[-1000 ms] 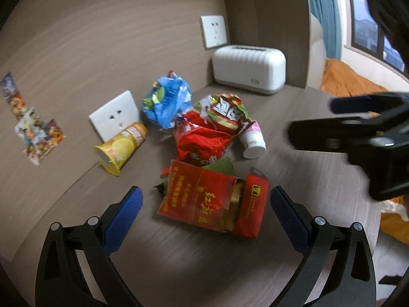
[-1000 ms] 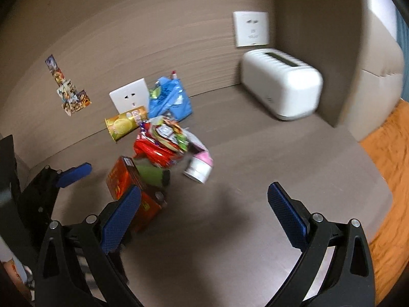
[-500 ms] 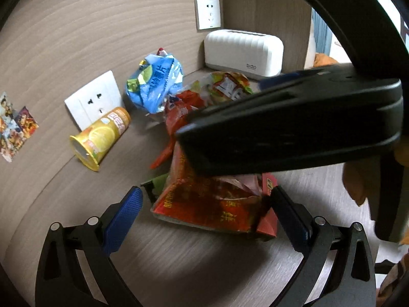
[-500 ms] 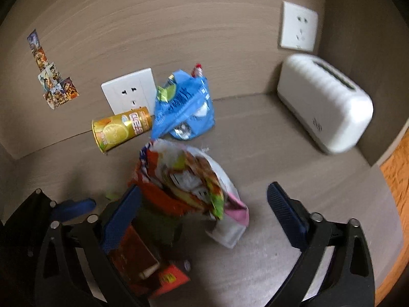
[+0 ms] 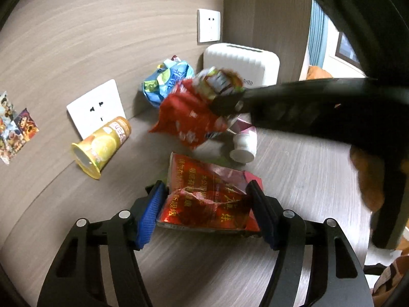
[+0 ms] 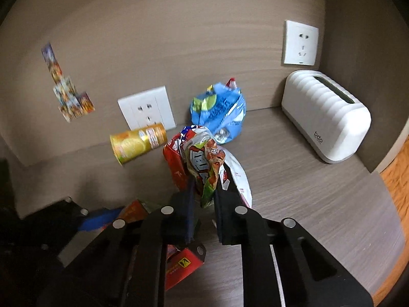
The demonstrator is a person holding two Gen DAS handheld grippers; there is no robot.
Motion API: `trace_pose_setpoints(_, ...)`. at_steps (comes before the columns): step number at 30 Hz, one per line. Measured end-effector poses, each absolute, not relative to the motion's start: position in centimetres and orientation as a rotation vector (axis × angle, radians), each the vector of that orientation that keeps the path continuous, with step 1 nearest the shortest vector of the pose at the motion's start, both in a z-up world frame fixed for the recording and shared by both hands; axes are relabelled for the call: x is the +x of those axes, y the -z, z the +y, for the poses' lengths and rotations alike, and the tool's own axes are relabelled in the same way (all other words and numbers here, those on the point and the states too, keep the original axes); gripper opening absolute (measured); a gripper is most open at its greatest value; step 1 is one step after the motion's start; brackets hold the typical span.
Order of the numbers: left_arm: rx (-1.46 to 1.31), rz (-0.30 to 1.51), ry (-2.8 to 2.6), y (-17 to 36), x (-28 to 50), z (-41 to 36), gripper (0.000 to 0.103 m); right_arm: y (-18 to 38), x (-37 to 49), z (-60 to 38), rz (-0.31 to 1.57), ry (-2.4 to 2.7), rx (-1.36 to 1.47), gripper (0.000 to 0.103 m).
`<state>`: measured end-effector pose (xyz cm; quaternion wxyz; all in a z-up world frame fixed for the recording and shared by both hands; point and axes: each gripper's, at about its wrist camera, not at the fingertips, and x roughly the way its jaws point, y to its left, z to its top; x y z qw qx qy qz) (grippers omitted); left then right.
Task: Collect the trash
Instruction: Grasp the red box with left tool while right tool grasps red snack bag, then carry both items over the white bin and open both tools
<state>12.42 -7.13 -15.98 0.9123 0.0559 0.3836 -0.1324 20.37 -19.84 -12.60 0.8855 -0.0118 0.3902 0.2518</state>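
My left gripper (image 5: 205,212) is shut on a crumpled red carton with gold lettering (image 5: 204,194), which rests on the wooden desk. My right gripper (image 6: 204,199) is shut on a bunch of red and green snack wrappers (image 6: 202,163) and holds them above the desk; the same wrappers (image 5: 191,112) show in the left wrist view, with the right gripper's black body across them. A yellow chip can (image 5: 102,143) lies on its side by the wall. A blue snack bag (image 5: 166,81) sits behind. A small white bottle (image 5: 244,145) lies beside the wrappers.
A white ribbed box (image 6: 327,117) stands at the back right corner of the desk. Wall sockets (image 6: 147,111) sit low on the back wall, with stickers (image 6: 66,87) to the left. The desk's right edge drops to orange bedding (image 6: 396,168).
Both grippers have closed from wide open: the left on the red carton, the right on the wrappers, which are lifted off the pile. The white bottle is uncovered.
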Motion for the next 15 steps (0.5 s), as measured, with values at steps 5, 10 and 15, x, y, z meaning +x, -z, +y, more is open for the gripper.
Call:
trace_pose_setpoints(5,0.090,0.772,0.272,14.7,11.4,-6.3,0.064,9.7,19.3,-21.9,0.779,-0.514,0.023,0.015)
trace_pose_setpoints(10,0.104,0.740,0.280,12.9,10.5,-6.1,0.064,6.8,17.0,-24.2,0.724,-0.474,0.051,0.015)
trace_pose_setpoints(15,0.123,0.707,0.312,11.0,9.0,-7.3,0.064,5.5,14.3,-26.3,0.693,-0.410,0.054,0.015)
